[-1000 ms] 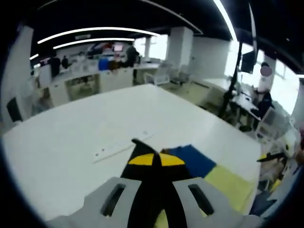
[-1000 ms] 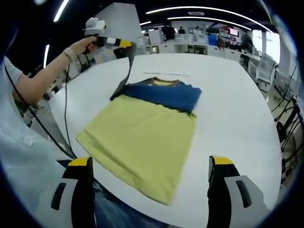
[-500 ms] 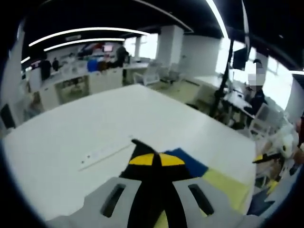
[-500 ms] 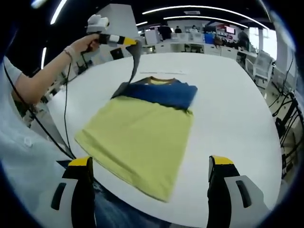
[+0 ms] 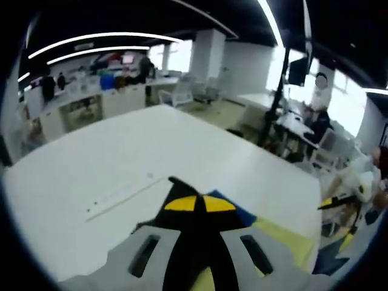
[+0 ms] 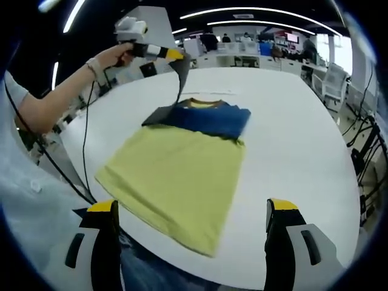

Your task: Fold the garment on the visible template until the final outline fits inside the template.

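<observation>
Since a second ago, the left gripper has carried the dark sleeve higher and further over the blue chest of the garment, so the sleeve now hangs as a tall strip from its tips

Right gripper view: its own right gripper has its jaws wide apart with nothing between them, one at each side of the garment's near hem. Between and just beyond them, the yellow body of the garment lies flat on the white table, its near corner reaching the table edge. Beyond the yellow comes the blue chest band, then the yellow collar. Up and left of the jaws, a hand holds the left gripper, which is clamped on the sleeve, lifted clear of the table. A thin line marking shows on the table just past the collar

Left gripper view: the left gripper has its yellow tips pressed together on dark cloth, which rises between the jaws. Right of the jaws lie the blue and yellow parts of the garment. Ahead and left of the tips runs the line marking on the table. Far beyond, desks and people stand in an office
</observation>
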`<move>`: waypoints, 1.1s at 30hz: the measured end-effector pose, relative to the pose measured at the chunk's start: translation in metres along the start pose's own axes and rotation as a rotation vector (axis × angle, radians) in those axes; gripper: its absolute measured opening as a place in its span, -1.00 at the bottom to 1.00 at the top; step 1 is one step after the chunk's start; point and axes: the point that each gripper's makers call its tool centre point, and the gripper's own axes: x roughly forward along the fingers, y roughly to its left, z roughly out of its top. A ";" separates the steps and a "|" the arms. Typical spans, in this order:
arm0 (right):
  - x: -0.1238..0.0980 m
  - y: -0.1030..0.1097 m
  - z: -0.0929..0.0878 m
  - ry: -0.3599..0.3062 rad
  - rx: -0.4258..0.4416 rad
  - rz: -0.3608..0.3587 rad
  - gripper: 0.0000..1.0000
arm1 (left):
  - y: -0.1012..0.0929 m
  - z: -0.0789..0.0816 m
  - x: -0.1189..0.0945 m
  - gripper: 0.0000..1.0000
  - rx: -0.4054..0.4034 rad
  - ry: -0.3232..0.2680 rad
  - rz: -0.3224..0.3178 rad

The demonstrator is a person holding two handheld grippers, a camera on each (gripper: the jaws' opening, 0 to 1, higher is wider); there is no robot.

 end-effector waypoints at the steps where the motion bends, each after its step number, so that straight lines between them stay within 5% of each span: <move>1: -0.001 0.000 0.000 0.000 0.000 -0.001 1.00 | -0.002 -0.001 0.002 -1.00 -0.001 0.007 -0.007; 33: -0.006 -0.007 -0.007 0.008 0.011 0.014 1.00 | -0.057 -0.037 0.055 -1.00 0.008 0.126 -0.131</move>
